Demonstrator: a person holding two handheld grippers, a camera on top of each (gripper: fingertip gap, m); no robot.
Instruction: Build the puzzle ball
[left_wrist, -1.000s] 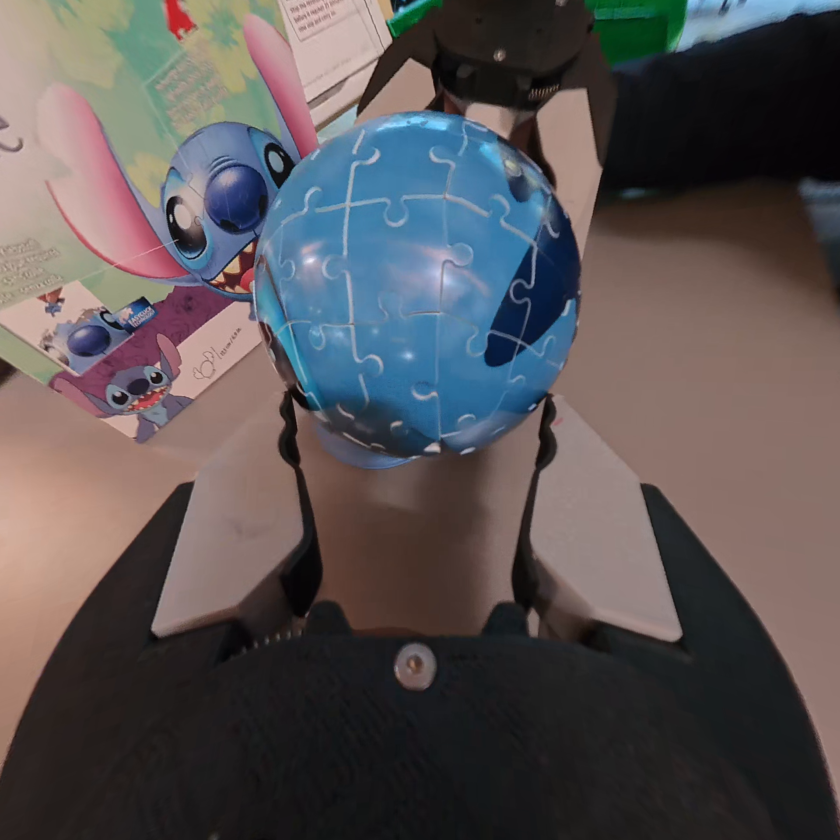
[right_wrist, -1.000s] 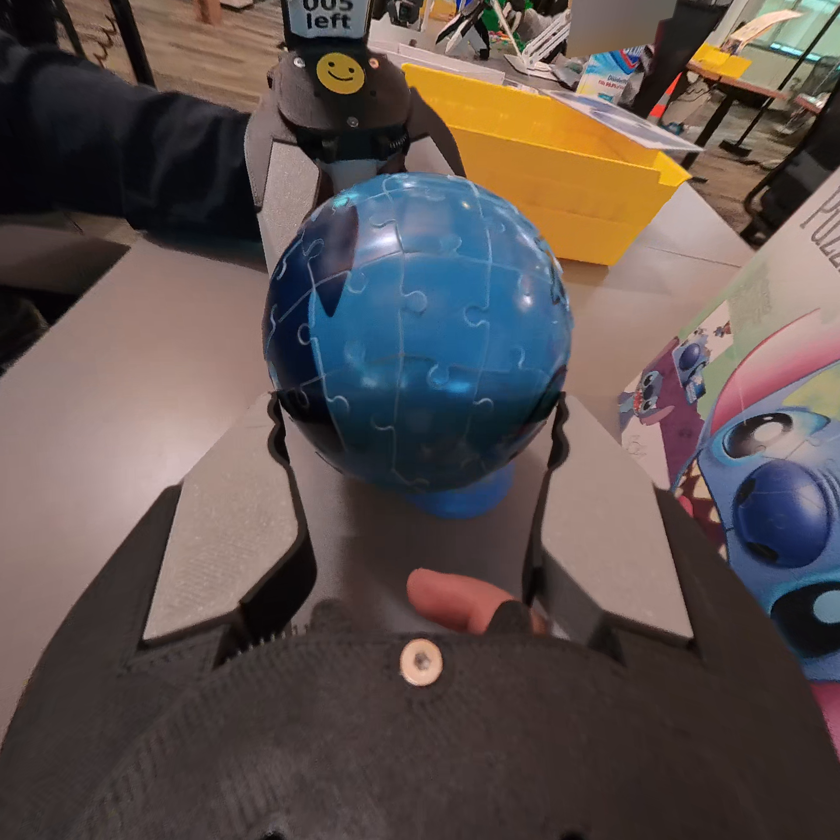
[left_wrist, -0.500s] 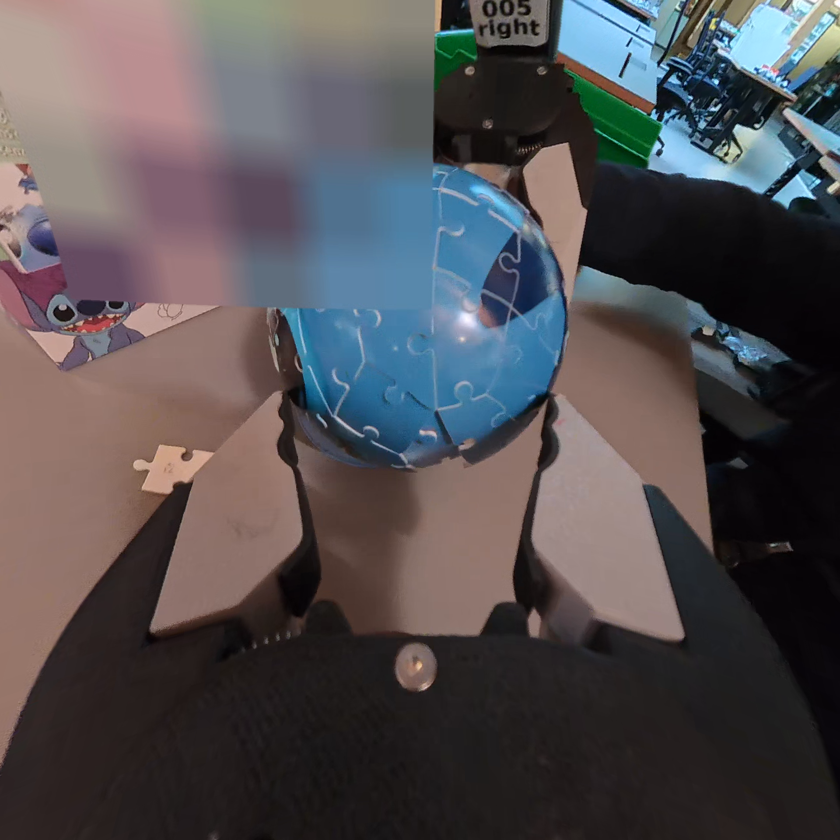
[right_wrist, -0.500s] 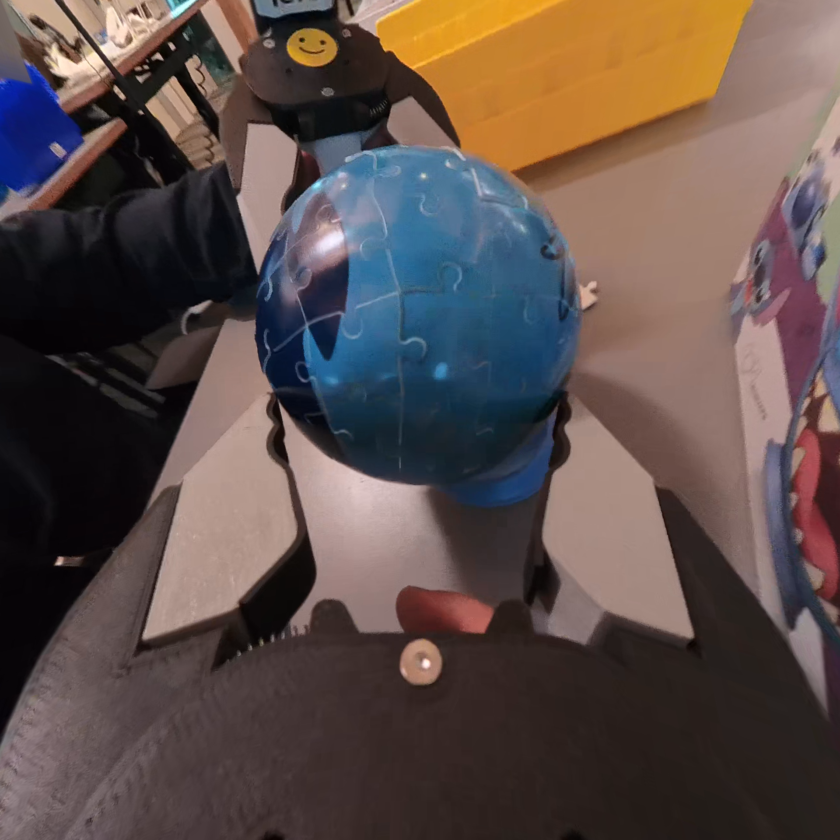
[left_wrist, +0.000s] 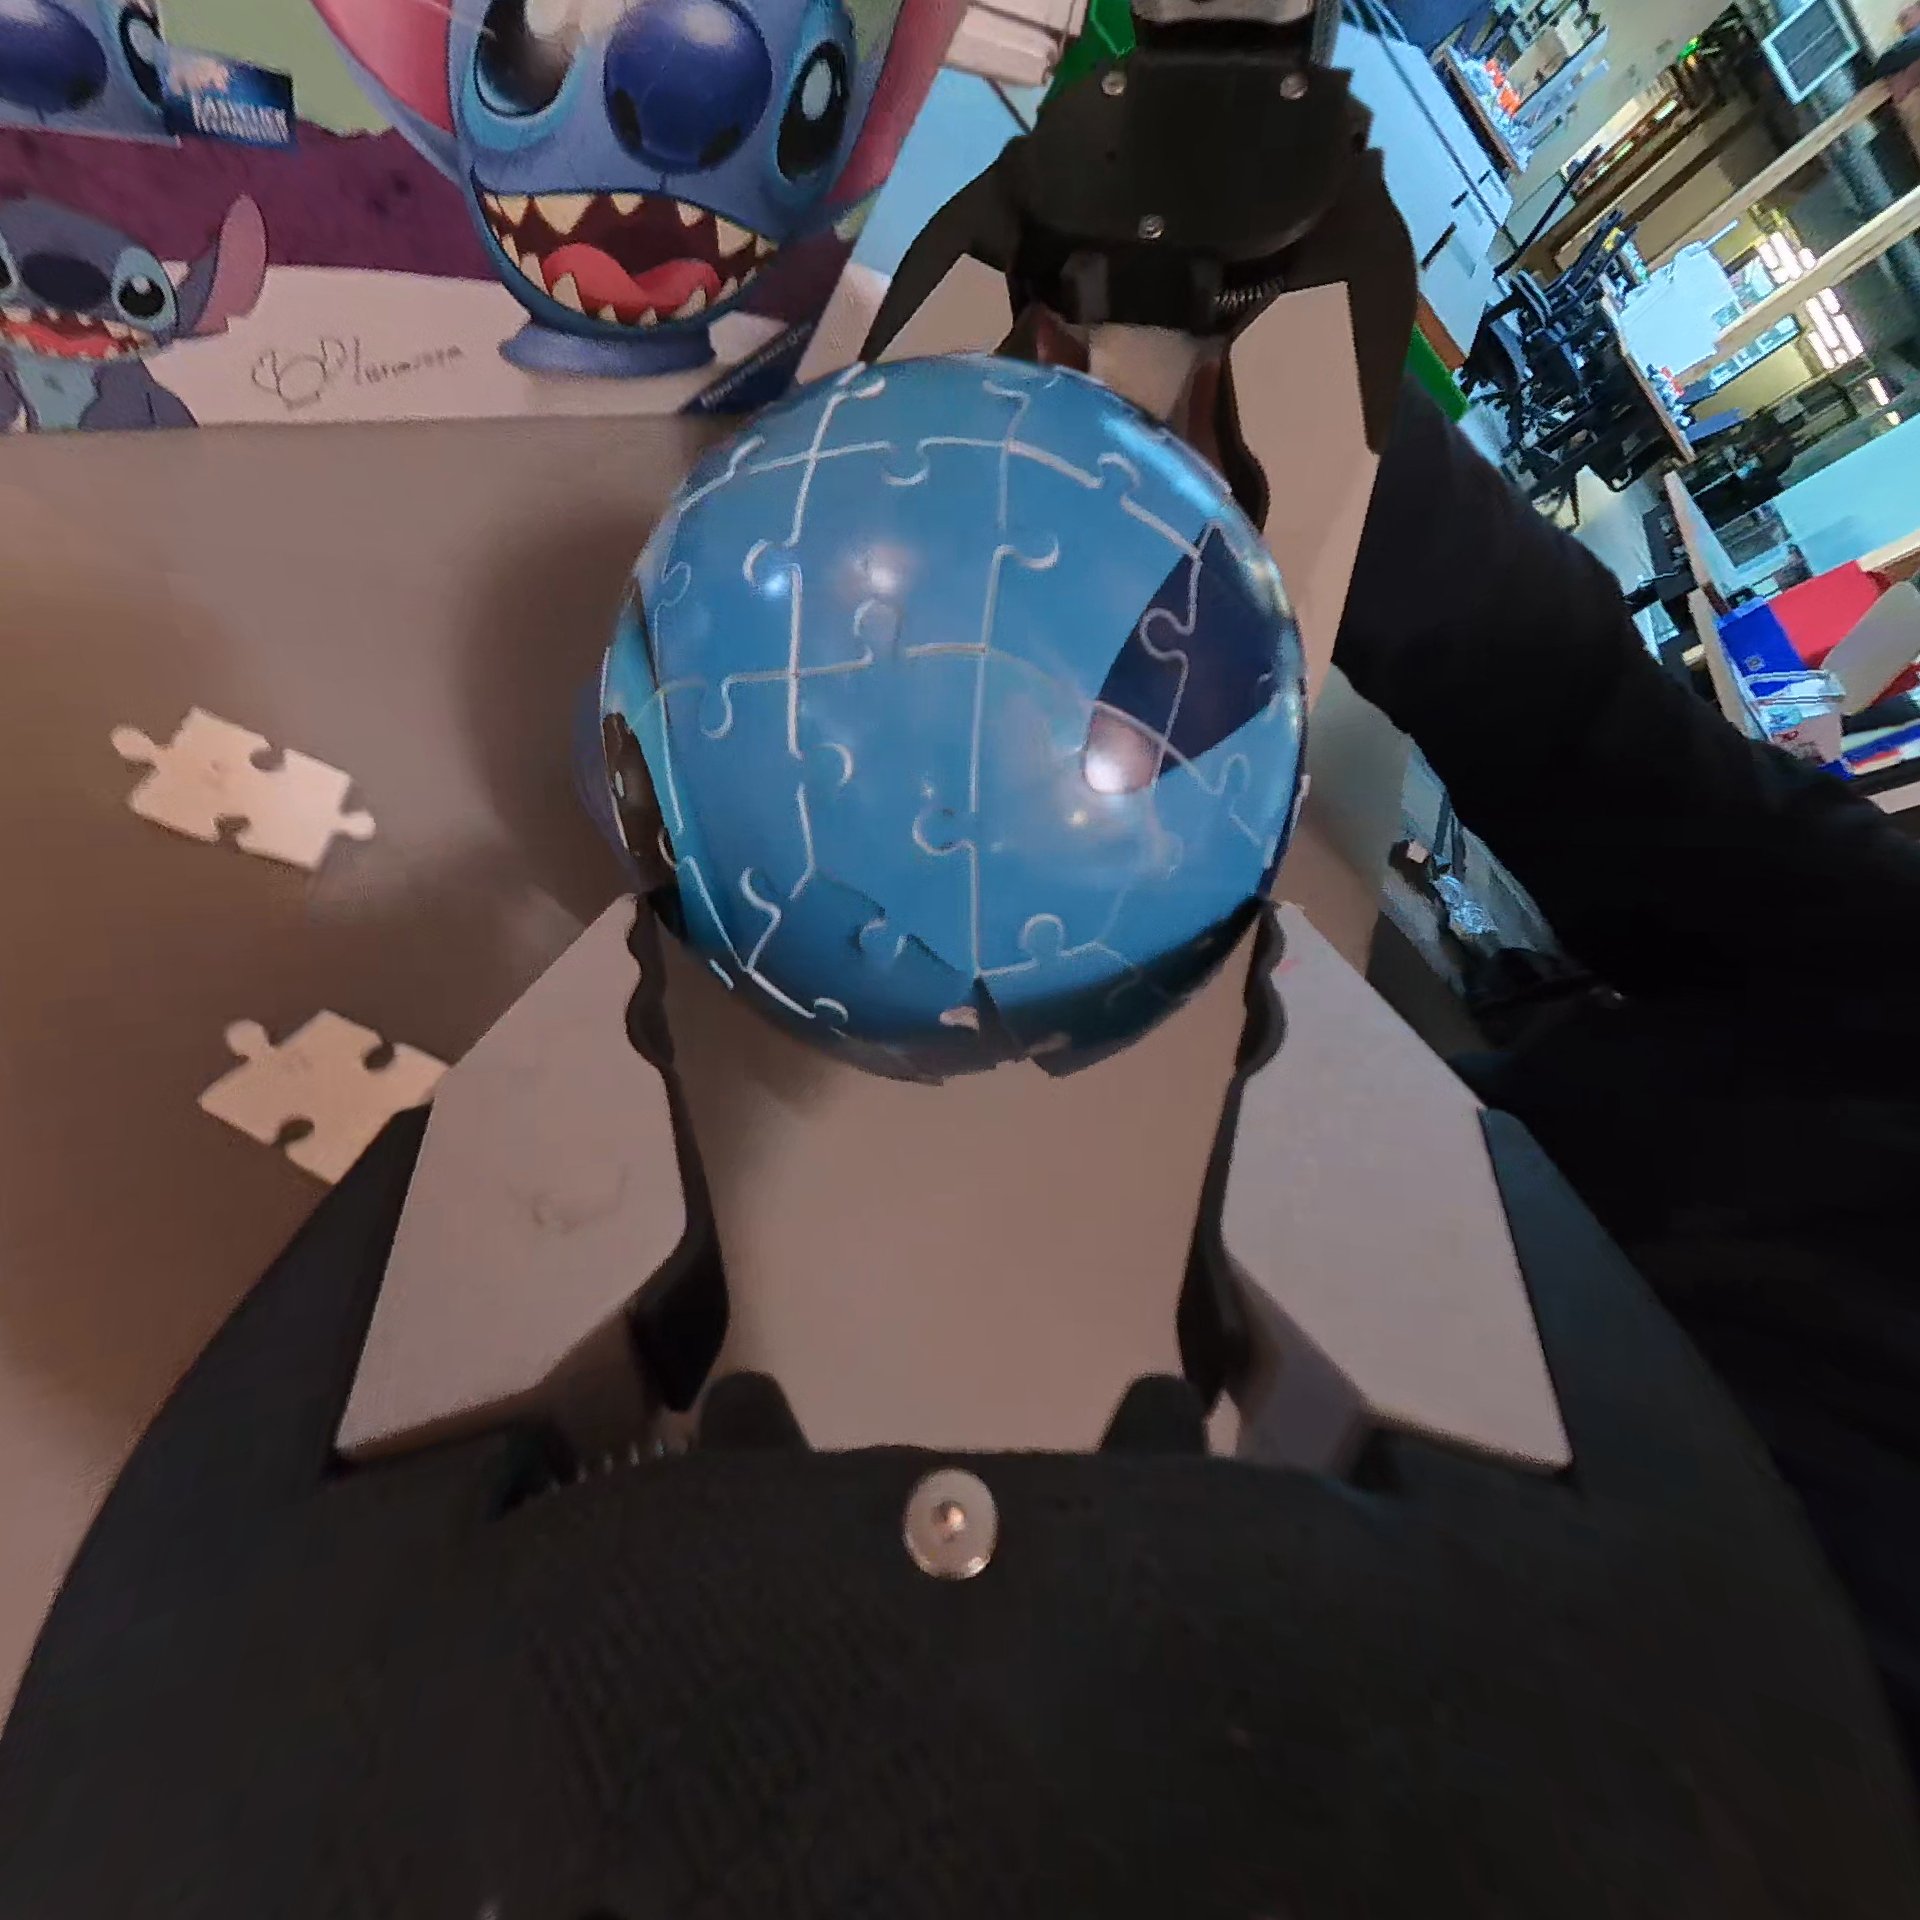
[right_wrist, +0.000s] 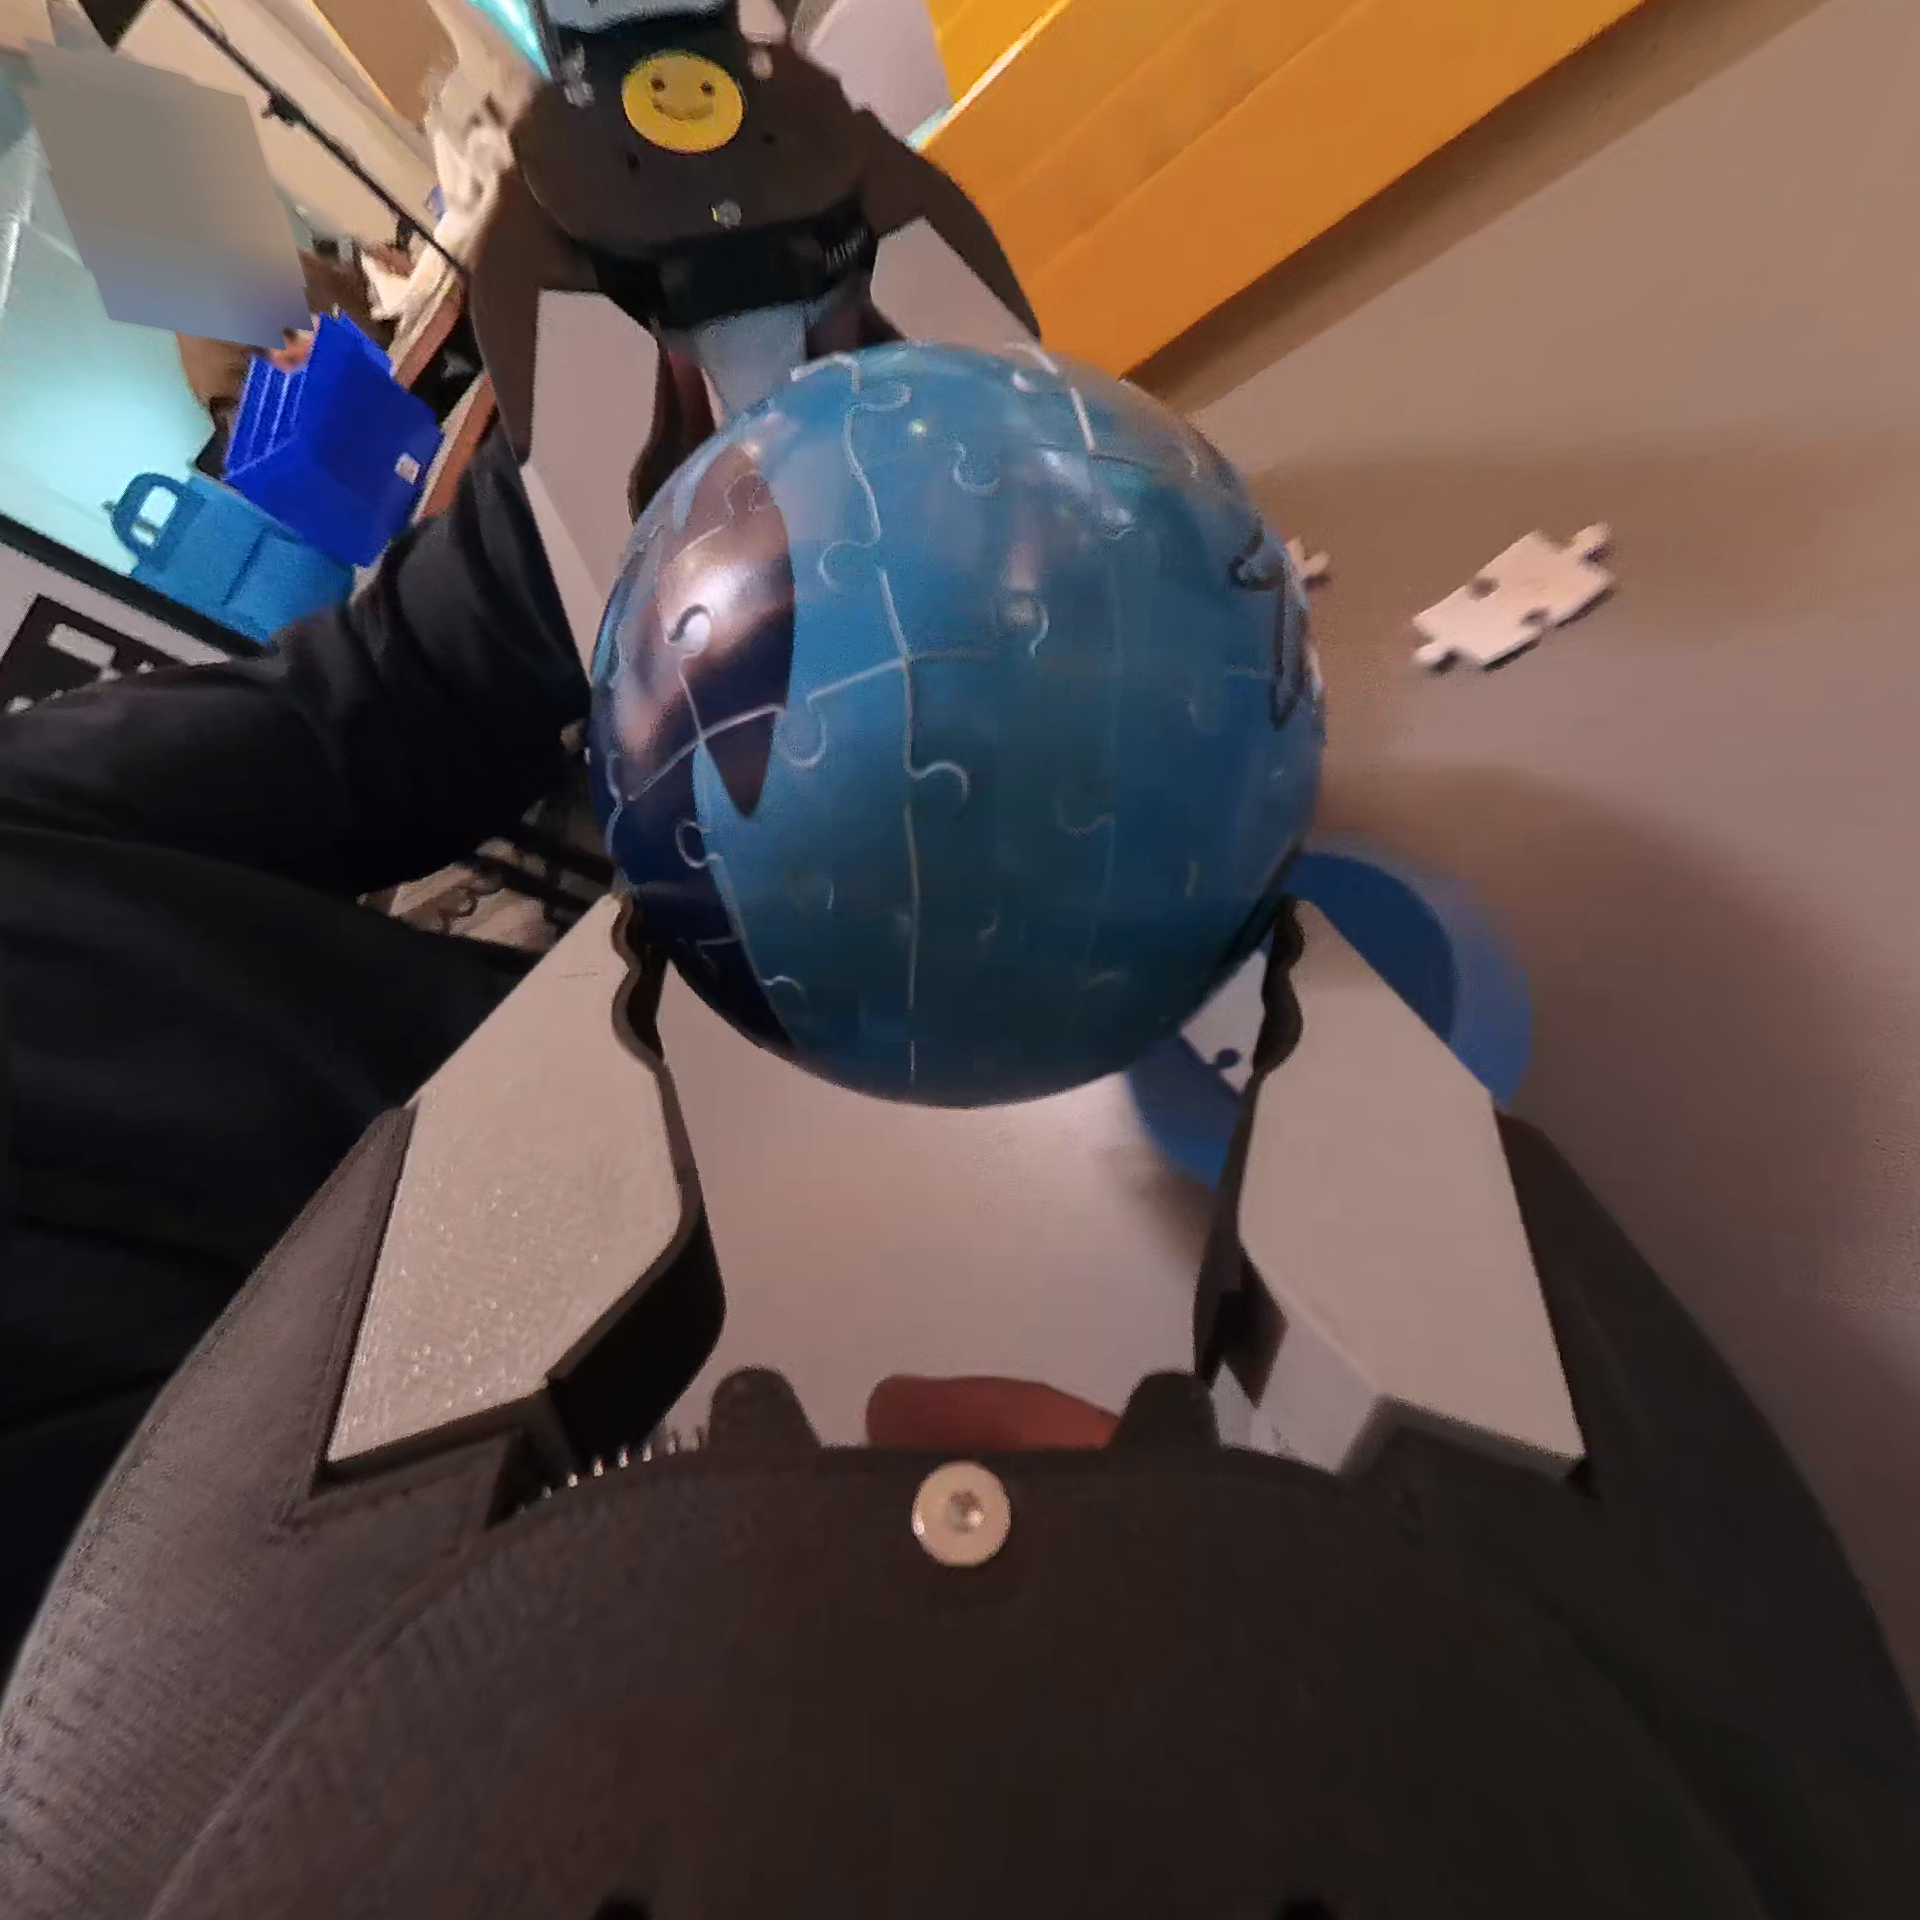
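- Grip comes first: the left gripper (left_wrist: 951, 925) has its two grey fingers spread wide and pressed against the lower flanks of the glossy blue puzzle ball (left_wrist: 951, 717), which is held off the grey-brown tabletop (left_wrist: 312, 582).
- From the opposite side, the right gripper (right_wrist: 956, 925) clasps the same ball in the same way, spread about as wide as the ball, its tips touching the curve on either side.
- The ball hangs between the two grippers, mostly closed, with white seams between its curved pieces and a dark blue patch on one side.
- A round blue stand (right_wrist: 1423, 987) lies on the table just beyond the ball in the right wrist view, apart from it.
- Two loose white puzzle pieces (left_wrist: 244, 784) lie face down on the table to the left, well apart from the ball.
- Farther off stand the printed puzzle box (left_wrist: 436, 208) and a yellow plastic bin (right_wrist: 1247, 177).
- The step in hand looks like turning the ball to find the remaining gap.
- The next move likely calls for one gripper to let go and fetch a piece while the other bears the ball alone without crushing the seams.
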